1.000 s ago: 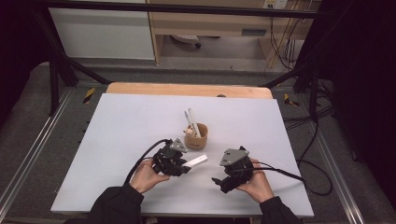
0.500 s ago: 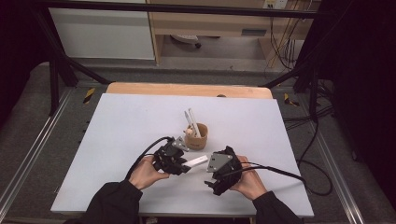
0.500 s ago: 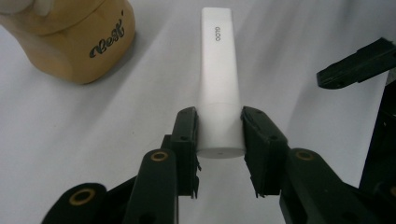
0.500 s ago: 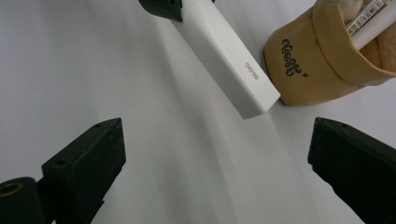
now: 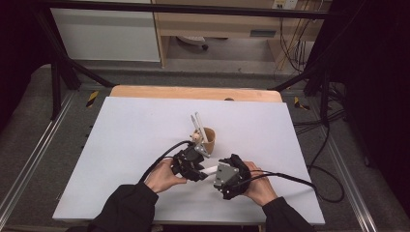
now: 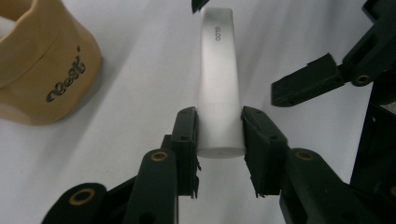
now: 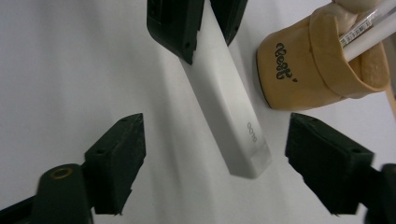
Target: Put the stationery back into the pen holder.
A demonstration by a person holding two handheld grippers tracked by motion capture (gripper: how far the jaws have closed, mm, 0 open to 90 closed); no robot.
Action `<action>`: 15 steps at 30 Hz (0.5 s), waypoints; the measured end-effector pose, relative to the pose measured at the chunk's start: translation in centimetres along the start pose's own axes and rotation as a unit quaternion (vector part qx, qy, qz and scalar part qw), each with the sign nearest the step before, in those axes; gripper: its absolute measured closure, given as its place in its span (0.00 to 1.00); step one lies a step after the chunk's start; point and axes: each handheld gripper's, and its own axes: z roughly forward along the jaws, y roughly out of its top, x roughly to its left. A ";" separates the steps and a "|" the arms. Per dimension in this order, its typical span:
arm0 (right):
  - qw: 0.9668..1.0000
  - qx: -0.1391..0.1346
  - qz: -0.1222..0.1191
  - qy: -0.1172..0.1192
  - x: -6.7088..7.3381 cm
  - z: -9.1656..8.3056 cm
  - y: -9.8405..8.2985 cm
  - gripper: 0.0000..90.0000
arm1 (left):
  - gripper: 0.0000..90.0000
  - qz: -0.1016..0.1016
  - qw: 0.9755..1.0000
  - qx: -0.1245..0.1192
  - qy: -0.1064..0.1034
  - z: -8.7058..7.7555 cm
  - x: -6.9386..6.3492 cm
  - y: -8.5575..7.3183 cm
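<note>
Your left gripper (image 6: 218, 135) is clamped on the tube (image 6: 218, 88) just beside the cup (image 6: 42, 70). Your right gripper (image 7: 215, 163) is wide apart around its free end; centre it, then close gently.

Tan ceramic cup with dark lettering (image 6: 44, 70): cut by left gripper view's top and left edges. White flat plastic tube (image 5: 209, 170): ends hidden between grippers in high view; its small grey print (image 7: 252, 126) unreadable. White sticks in cup (image 7: 369, 28): cut by frame edge.

A flat white rectangular table top (image 5: 145, 140) with a bare wooden strip along its far edge fills the frame's middle; a tan ceramic cup (image 5: 210, 140) stands just right of centre.
</note>
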 end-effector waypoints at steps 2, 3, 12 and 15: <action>1.000 0.001 -0.014 -0.004 0.1 0.0 -0.1 0.29 | 0.74 0.006 1.000 0.005 -0.002 0.2 -0.2 0.3; 1.000 0.003 -0.021 -0.005 0.2 0.0 -0.1 0.31 | 0.74 0.006 1.000 0.004 -0.002 0.3 -0.4 0.5; 0.997 0.005 -0.080 -0.018 0.8 0.1 -0.4 0.48 | 0.74 0.016 1.000 0.016 -0.006 0.8 -1.1 1.4; 0.995 0.008 -0.095 -0.019 0.9 0.2 -0.5 0.54 | 0.74 0.016 1.000 0.016 -0.009 1.0 -1.2 1.6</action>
